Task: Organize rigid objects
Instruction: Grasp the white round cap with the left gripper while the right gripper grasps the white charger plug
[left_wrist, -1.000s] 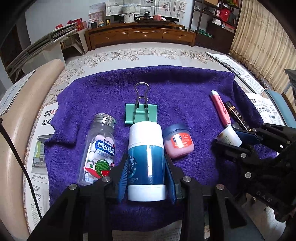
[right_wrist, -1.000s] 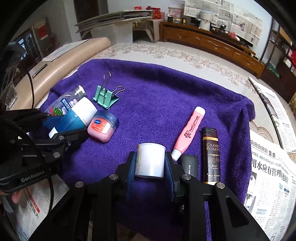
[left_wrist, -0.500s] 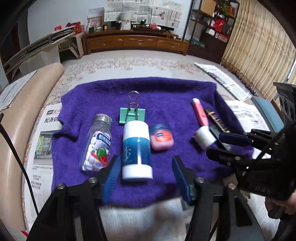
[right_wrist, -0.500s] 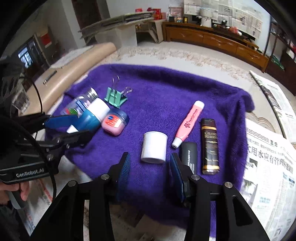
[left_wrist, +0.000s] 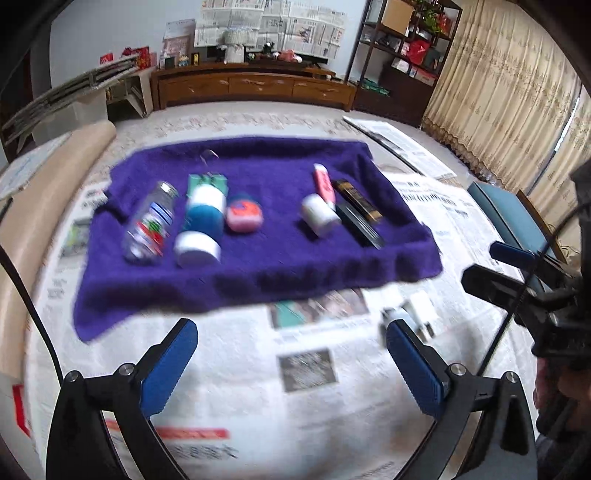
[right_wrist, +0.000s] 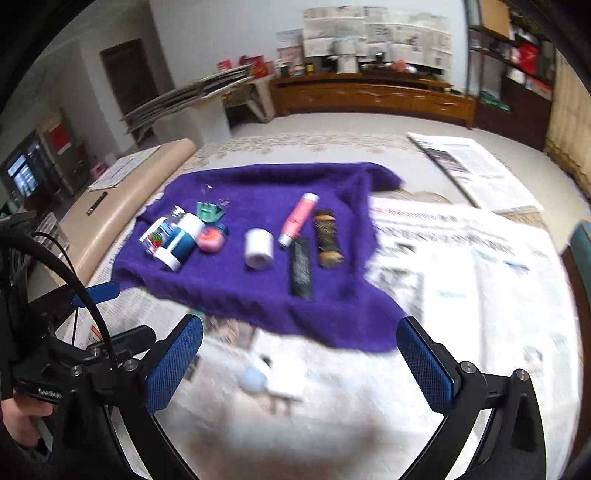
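Towel (left_wrist: 258, 266) as landmark, left to right: on its left part, mint bottle (left_wrist: 150, 225), blue tube (left_wrist: 202, 225), green clip (left_wrist: 206, 181) and pink jar (left_wrist: 244, 217); on its right part, white cap (left_wrist: 320, 215), pink pen (left_wrist: 324, 183), two dark sticks (left_wrist: 359, 211); all appear placed. Left claw (left_wrist: 291, 363) and right claw (right_wrist: 300, 365) hang released, empty, nearer than the towel; small white items (right_wrist: 273, 376) lie off it, perhaps left to sort.

Both wrist cameras look down from the near side, set well back. They share the purple towel (left_wrist: 258, 266) (right_wrist: 258, 295), seen from left and right.
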